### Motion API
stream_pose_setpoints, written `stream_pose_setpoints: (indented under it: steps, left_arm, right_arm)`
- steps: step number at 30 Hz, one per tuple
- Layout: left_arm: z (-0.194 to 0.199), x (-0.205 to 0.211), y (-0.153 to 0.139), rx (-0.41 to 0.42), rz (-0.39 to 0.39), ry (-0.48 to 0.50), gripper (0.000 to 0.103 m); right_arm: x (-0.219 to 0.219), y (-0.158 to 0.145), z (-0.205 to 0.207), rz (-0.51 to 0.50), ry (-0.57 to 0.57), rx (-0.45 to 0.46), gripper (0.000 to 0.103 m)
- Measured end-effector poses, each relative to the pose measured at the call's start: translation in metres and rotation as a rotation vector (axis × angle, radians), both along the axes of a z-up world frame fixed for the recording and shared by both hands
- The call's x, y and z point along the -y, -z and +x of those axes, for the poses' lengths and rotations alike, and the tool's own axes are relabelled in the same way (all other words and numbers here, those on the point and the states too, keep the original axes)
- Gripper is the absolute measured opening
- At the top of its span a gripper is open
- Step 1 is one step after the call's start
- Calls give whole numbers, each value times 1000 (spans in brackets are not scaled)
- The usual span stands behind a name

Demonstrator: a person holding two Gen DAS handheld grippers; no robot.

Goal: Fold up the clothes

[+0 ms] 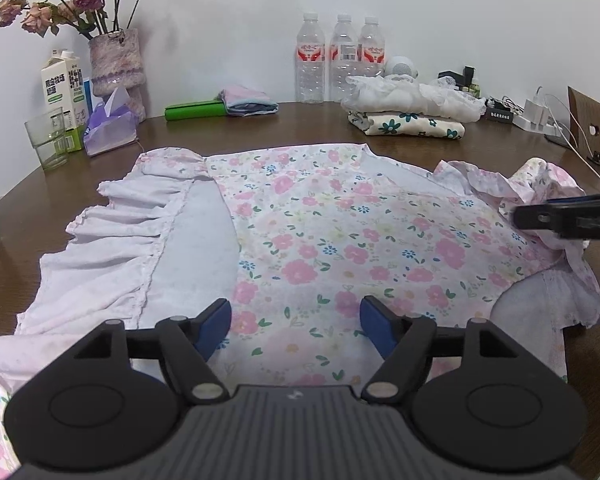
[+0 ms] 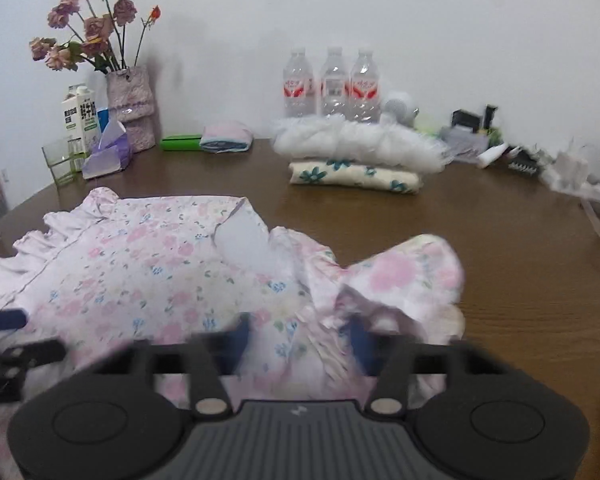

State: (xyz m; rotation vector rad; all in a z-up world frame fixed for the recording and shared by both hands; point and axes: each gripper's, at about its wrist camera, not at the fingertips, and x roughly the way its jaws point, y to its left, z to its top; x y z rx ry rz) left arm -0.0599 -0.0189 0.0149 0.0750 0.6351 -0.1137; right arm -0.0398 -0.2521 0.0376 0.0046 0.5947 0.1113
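A pink floral dress [image 1: 320, 232] with white ruffles lies spread on the brown table [image 1: 260, 128]. My left gripper [image 1: 295, 320] hovers open over the dress's near edge, blue pads wide apart and nothing pinched between them. My right gripper [image 1: 518, 216] reaches in from the right at the ruffled sleeve [image 1: 540, 176]. In the blurred right wrist view, the right gripper [image 2: 300, 340] is open, with the bunched, raised sleeve [image 2: 412, 276] lying between and beyond its fingers. The dress [image 2: 140, 264] stretches to the left, where my left gripper [image 2: 24, 334] shows at the frame edge.
A stack of folded clothes [image 1: 412, 120] sits at the back with three water bottles [image 1: 340, 60] behind it. At back left are a flower vase [image 1: 116, 64], milk carton [image 1: 62, 84], glass [image 1: 48, 142], tissue pack [image 1: 108, 124] and a green case [image 1: 196, 111]. Chargers and cables [image 1: 540, 116] lie back right.
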Motion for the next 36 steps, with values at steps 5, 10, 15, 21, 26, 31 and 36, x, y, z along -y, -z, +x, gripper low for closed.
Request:
stream_pose_setpoints:
  steps: [5,10,15,21,26,31,36]
  left_arm:
    - [0,-2,0,-2,-8,-1,74]
    - [0,-1,1,3,6,-3,78]
    - [-6,3,-7,11,46,-10,76]
    - [-13,51,-44,52,-31,238,76]
    - [-5,111,-24,16,49,375,76]
    - [-4,114,-4,-59,26,364,77]
    - [-6,103,-14,-53,17,367,78]
  right_arm:
    - [37,-3,-30,48,216,30,1]
    - [75,0,-86,100,461,22,11]
    - [69,-35,-96,109,293,174,24]
    - [0,-38,-8,-581,-290,101,56]
    - [-3,-9,64,-779,-434,-116,13]
    - [30,-42,132,-615,-70,2,55]
    - [60,-60,120,-482,-30,48,53]
